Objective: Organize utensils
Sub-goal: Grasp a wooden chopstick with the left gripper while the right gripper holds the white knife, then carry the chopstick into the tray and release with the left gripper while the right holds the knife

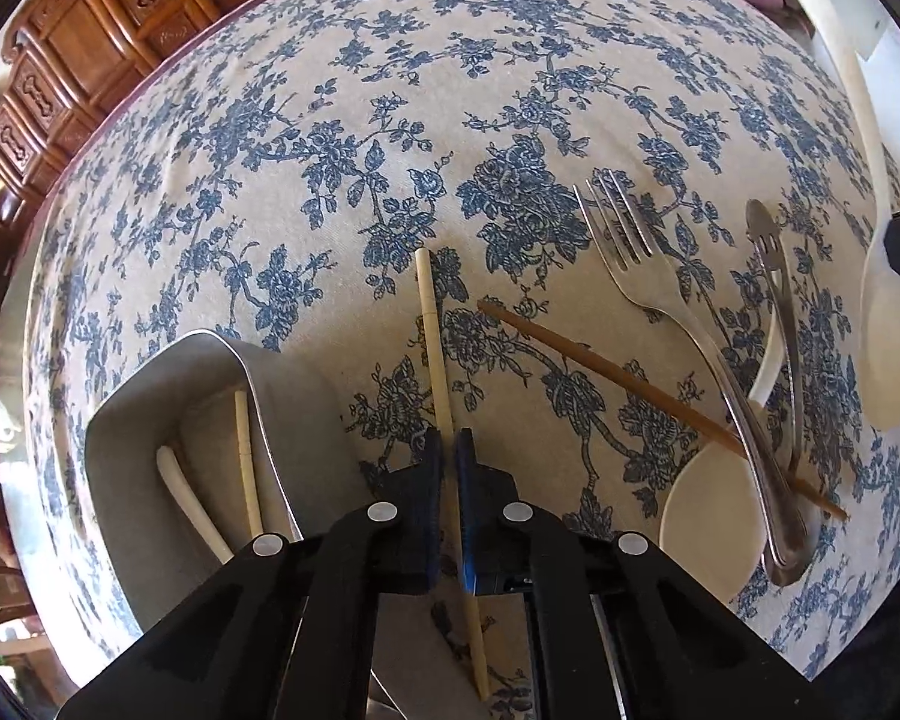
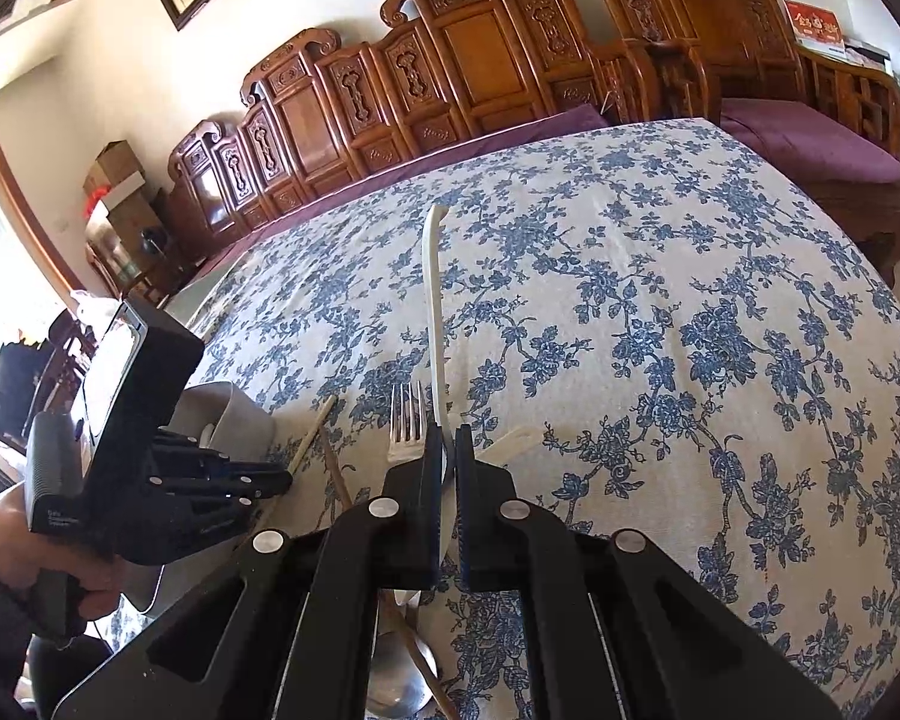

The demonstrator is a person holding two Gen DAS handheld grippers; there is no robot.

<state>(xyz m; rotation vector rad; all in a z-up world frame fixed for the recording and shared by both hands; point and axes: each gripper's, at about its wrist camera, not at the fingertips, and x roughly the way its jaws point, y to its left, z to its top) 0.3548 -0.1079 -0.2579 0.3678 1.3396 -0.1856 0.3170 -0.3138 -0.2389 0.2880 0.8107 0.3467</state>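
My left gripper [image 1: 448, 441] is shut on a cream chopstick [image 1: 435, 336] that points away over the floral tablecloth. A grey organizer tray [image 1: 222, 360] lies just to its left, holding a cream chopstick [image 1: 243, 450] and a white handle [image 1: 189, 501]. My right gripper [image 2: 448, 441] is shut on a white spoon [image 2: 433, 300], lifted with its handle pointing away; it also shows in the left wrist view [image 1: 858, 138]. On the cloth lie a brown chopstick [image 1: 630, 384], a steel fork [image 1: 678, 312], a steel slotted spoon [image 1: 777, 300] and another white spoon [image 1: 711, 516].
Carved wooden chairs [image 2: 450, 60] with purple cushions stand along the far table edge. The left hand-held gripper [image 2: 150, 468] and the grey tray [image 2: 234, 420] sit at the left of the right wrist view. The fork [image 2: 407, 420] lies just ahead of the right gripper.
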